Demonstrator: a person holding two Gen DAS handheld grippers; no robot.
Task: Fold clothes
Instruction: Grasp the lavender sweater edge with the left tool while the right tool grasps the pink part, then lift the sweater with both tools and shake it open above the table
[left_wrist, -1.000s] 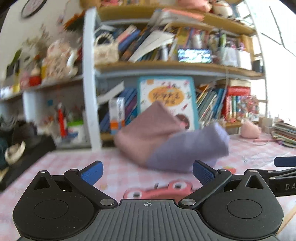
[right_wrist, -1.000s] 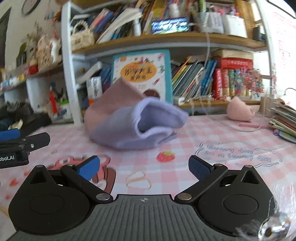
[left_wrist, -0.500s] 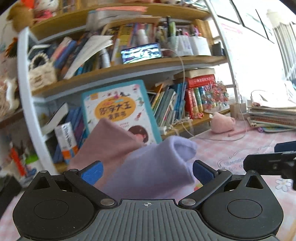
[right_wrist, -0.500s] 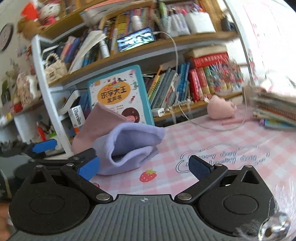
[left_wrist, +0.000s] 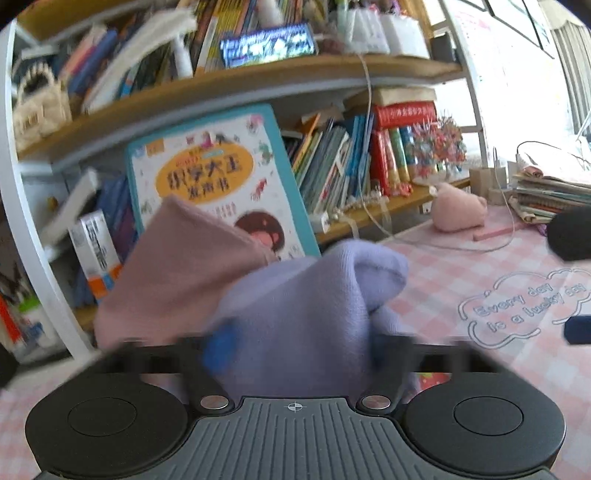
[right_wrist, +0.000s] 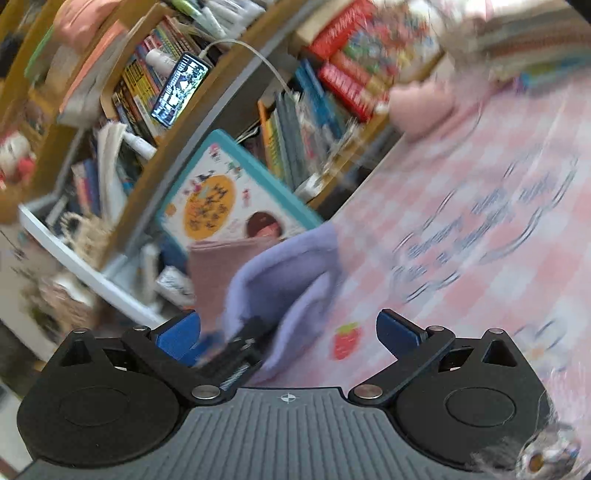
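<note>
A bunched garment, lilac (left_wrist: 310, 317) in front and dusty pink (left_wrist: 184, 273) behind, lies on the pink checked tablecloth (left_wrist: 461, 280) against the bookshelf. My left gripper (left_wrist: 295, 343) has closed in around the lilac part; its fingers are blurred and half hidden by cloth, so its grip is unclear. In the right wrist view the garment (right_wrist: 273, 280) sits just ahead and left, with the left gripper's black finger (right_wrist: 240, 354) under it. My right gripper (right_wrist: 288, 332) is open and empty, tilted, above the cloth near a strawberry print.
A bookshelf (left_wrist: 258, 85) packed with books stands right behind the garment, with a large teal picture book (left_wrist: 214, 181) leaning on it. A pink plush toy (left_wrist: 458, 210), a white cable and a stack of books (left_wrist: 546, 195) are at the right.
My left gripper has pushed forward into the lilac cloth and its fingers have drawn inward. My right gripper has rolled sideways and swung nearer the garment; both views are now motion-blurred.
</note>
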